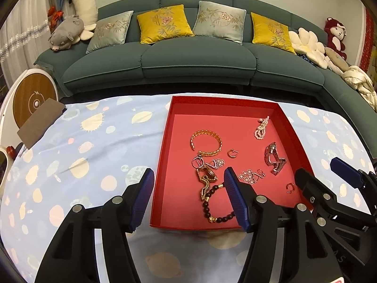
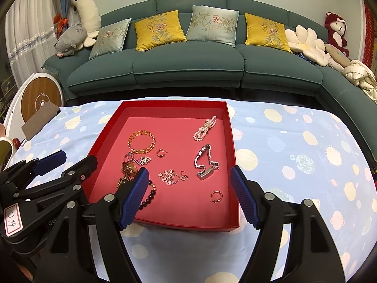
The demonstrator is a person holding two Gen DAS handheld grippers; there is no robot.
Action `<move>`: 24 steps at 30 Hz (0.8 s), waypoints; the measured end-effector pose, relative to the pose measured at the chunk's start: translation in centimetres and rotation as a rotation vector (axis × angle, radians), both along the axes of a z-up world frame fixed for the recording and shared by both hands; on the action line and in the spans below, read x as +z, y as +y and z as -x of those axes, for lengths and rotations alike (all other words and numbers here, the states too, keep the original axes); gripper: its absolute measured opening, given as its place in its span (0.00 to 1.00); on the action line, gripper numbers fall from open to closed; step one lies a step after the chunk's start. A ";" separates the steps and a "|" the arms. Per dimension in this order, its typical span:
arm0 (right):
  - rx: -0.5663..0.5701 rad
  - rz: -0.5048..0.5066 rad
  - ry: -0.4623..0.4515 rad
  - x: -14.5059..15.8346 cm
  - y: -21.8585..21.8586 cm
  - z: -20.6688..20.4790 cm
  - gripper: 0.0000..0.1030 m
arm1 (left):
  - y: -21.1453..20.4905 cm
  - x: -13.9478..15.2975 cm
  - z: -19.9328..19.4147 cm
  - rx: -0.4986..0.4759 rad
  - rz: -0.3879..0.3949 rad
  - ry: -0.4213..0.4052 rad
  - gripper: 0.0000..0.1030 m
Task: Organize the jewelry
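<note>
The left tool [image 1: 188, 184] hangs with its jaws wide and nothing between them, straddling the near left wall of the red tray [image 1: 162, 155]. The right tool [image 2: 189, 179] is likewise spread wide and holds nothing, poised over the tray's near right part. All the jewelry lies loose inside the tray on the table: a gold bangle [image 2: 141, 142], a pearl strand [image 2: 205, 128] toward the far right wall, a silver watch [image 2: 205, 162], a flower pendant [image 2: 167, 176], two small hoop earrings [image 2: 216, 197], and a dark bead bracelet [image 1: 215, 208] tangled with a gold chain [image 1: 205, 184].

This scene fits both pieces gathered and awaiting sorting, and pieces already collected. If anything is lifted, the separate pieces are the safer picks: close the pads squarely across a band, not a thin hoop lying flat.

The knot at the near left is hard to read; it may be several items. The right tool's finger hides part of the bracelet.
</note>
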State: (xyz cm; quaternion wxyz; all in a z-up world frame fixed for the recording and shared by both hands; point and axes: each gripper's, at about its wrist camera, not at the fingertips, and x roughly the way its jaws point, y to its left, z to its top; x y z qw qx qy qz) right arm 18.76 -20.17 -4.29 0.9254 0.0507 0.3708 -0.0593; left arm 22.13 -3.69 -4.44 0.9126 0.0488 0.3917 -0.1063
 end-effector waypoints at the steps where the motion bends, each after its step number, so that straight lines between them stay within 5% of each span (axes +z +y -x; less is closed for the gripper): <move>1: 0.000 0.001 0.000 0.0 0.0 0.0 0.67 | 0.0 0.1 0.0 0.001 -0.002 -0.003 0.58; 24: 0.020 0.030 -0.003 1.5 0.7 2.5 0.67 | 0.1 1.9 3.0 0.000 -0.055 -0.048 0.66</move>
